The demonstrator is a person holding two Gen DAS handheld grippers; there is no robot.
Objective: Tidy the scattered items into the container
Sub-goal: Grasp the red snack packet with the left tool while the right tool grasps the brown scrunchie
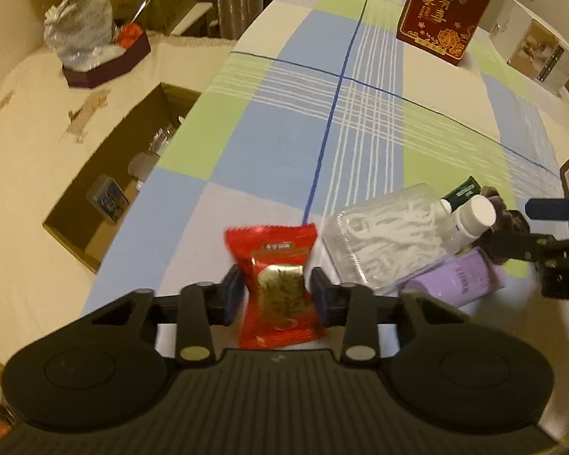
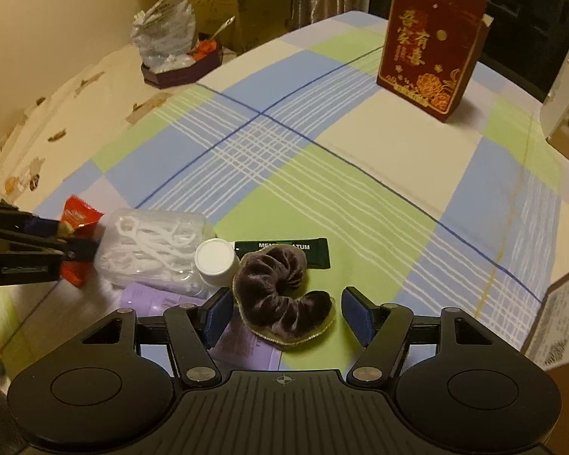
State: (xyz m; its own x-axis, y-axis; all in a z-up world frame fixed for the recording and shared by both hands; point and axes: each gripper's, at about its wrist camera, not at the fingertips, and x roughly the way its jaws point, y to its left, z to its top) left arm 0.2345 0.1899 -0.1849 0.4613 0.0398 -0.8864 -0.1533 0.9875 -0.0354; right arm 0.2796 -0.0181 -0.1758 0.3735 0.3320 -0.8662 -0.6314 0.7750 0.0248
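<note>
Upright, red candy packet (image 1: 275,284) clamped lengthwise in left gripper (image 1: 277,295).

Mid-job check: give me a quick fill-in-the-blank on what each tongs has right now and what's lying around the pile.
1. The left tongs are shut on a ____ candy packet.
2. The right tongs are open around a dark velvet ____.
3. The clear box of floss picks lies beside a bottle with a ____ cap.
4. The tall red box stands ____ on the checked cloth.

Missing words: red; scrunchie; white; upright
</note>
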